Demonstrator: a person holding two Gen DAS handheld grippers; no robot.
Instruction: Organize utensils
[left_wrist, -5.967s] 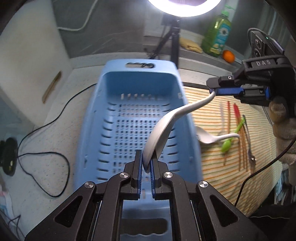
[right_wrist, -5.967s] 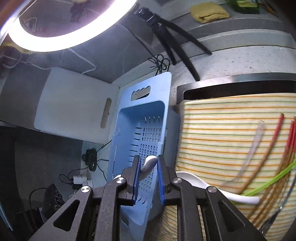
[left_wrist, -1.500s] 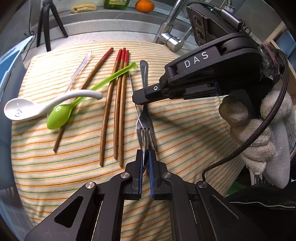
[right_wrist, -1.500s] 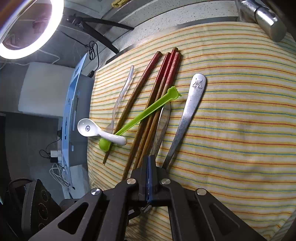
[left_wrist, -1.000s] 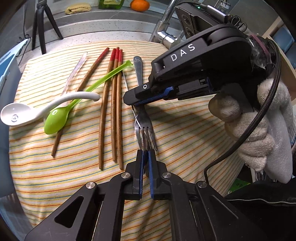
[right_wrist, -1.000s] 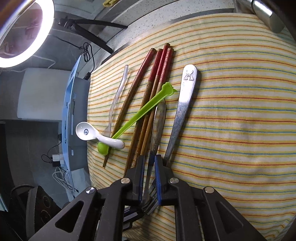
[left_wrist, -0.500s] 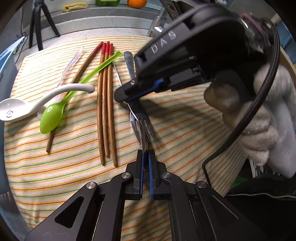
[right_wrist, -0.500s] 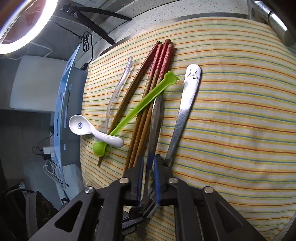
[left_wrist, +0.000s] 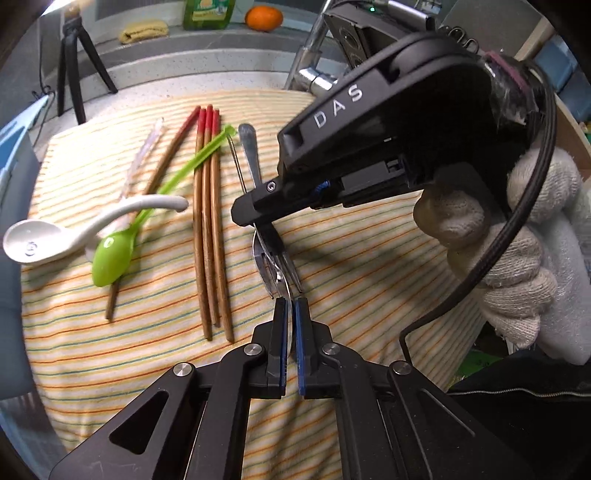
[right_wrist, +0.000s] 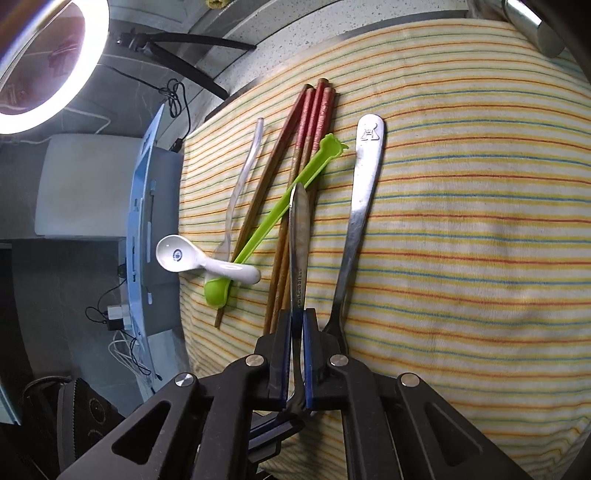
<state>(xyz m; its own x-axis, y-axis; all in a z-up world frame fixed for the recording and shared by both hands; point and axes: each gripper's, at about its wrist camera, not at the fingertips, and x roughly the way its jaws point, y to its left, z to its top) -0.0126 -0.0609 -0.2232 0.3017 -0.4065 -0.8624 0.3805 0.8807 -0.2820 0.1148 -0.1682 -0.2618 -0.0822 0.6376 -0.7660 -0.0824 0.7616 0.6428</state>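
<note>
On a striped cloth (left_wrist: 369, 258) lie a white ceramic spoon (left_wrist: 74, 229), a green plastic spoon (left_wrist: 122, 243), several red-tipped chopsticks (left_wrist: 208, 221), a clear plastic utensil (left_wrist: 142, 158) and a steel fork (right_wrist: 358, 206). My right gripper (right_wrist: 295, 332) is shut on the handle of a second steel utensil (right_wrist: 299, 236), lifted off the cloth. My left gripper (left_wrist: 290, 314) is shut on that utensil's other end (left_wrist: 275, 269), just below the right gripper (left_wrist: 258, 218).
The blue basket (right_wrist: 140, 229) stands left of the cloth, edge-on. A faucet (left_wrist: 310, 70), a dish soap bottle (left_wrist: 207, 13), an orange (left_wrist: 264, 16) and a tripod (left_wrist: 77, 70) stand at the back. A ring light (right_wrist: 44, 55) hangs over the counter.
Six seconds ago both grippers held a spoon over the blue basket. Since then the right gripper opened, closed on the steel utensil's handle and raised it, with the left shut on its tip.
</note>
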